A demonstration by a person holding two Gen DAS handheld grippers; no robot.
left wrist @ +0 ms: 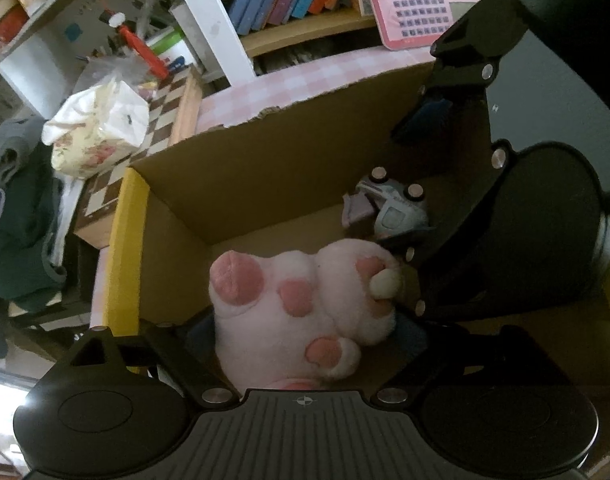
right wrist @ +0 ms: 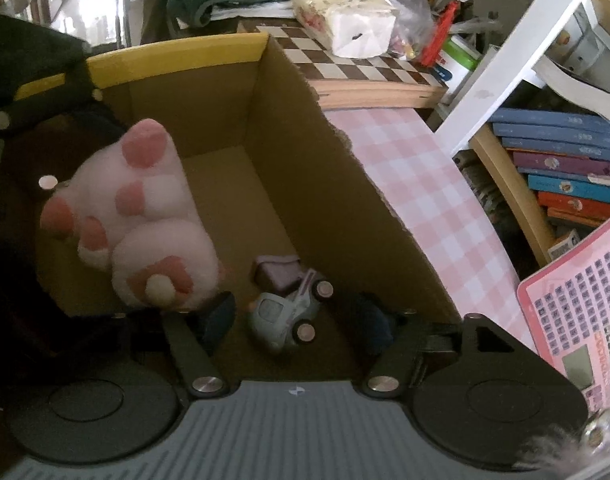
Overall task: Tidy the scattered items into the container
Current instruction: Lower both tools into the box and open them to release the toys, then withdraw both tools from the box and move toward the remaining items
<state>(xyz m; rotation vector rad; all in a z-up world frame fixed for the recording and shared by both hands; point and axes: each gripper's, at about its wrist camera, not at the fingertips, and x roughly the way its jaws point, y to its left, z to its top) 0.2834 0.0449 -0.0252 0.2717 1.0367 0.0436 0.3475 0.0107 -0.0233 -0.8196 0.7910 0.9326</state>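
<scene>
The plush paw (left wrist: pixel 301 312) sits between the released left hand-held gripper's (left wrist: pixel 305 330) spread fingers, inside the cardboard box (left wrist: pixel 241 168). The toy car (right wrist: pixel 289 312) lies at twelve o'clock of the released right hand-held gripper (right wrist: pixel 301 322).

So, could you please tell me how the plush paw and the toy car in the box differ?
The plush paw is pink, soft and fluffy; the toy car is pale grey-blue and hard, with wheels. The paw looks much bigger than the car. The car lies tipped on its side. Both are inside the cardboard box.
</scene>
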